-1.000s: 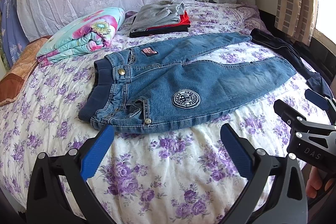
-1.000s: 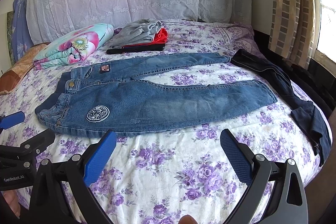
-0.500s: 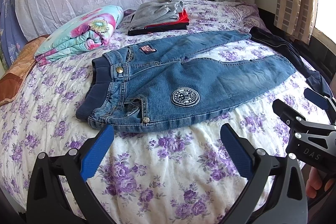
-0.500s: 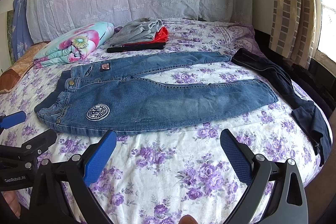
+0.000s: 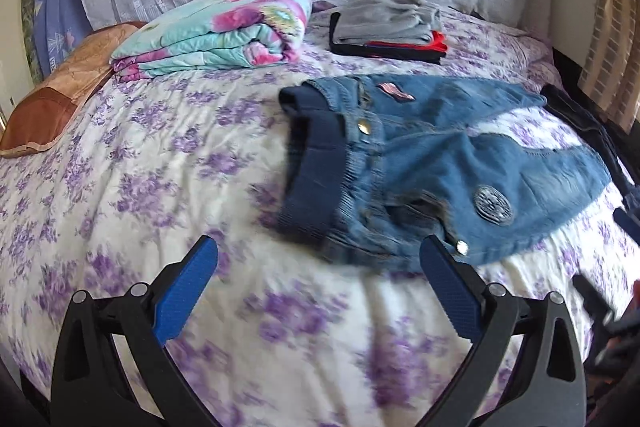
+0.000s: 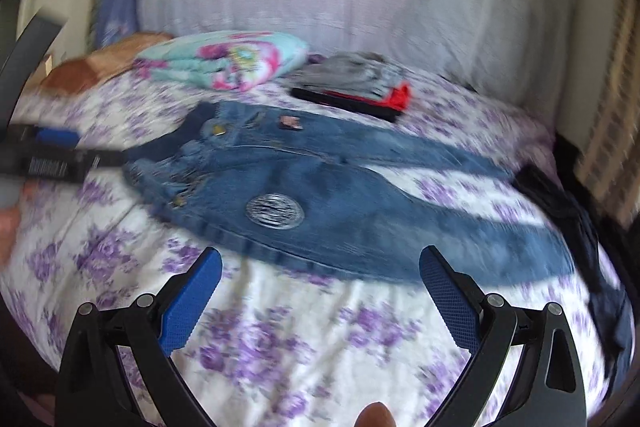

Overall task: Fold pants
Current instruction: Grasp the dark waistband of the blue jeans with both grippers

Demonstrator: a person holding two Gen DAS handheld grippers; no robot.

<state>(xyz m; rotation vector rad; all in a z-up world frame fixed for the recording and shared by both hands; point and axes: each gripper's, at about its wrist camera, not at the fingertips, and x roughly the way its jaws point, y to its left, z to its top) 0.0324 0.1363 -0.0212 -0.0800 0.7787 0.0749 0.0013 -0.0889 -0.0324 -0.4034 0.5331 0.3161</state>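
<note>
Our left gripper (image 5: 318,281), fingers spread and empty, hangs near the waistband (image 5: 316,179); the jeans (image 6: 320,195) lie flat mid-bed; our right gripper (image 6: 320,291) gapes empty too. We judge folding unstarted: grasp waistband next.

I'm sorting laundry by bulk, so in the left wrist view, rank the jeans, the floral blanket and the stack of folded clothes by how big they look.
1. Jeans, though they lie nearest the camera
2. Floral blanket
3. Stack of folded clothes, farthest back, so its true size is unsure
</note>
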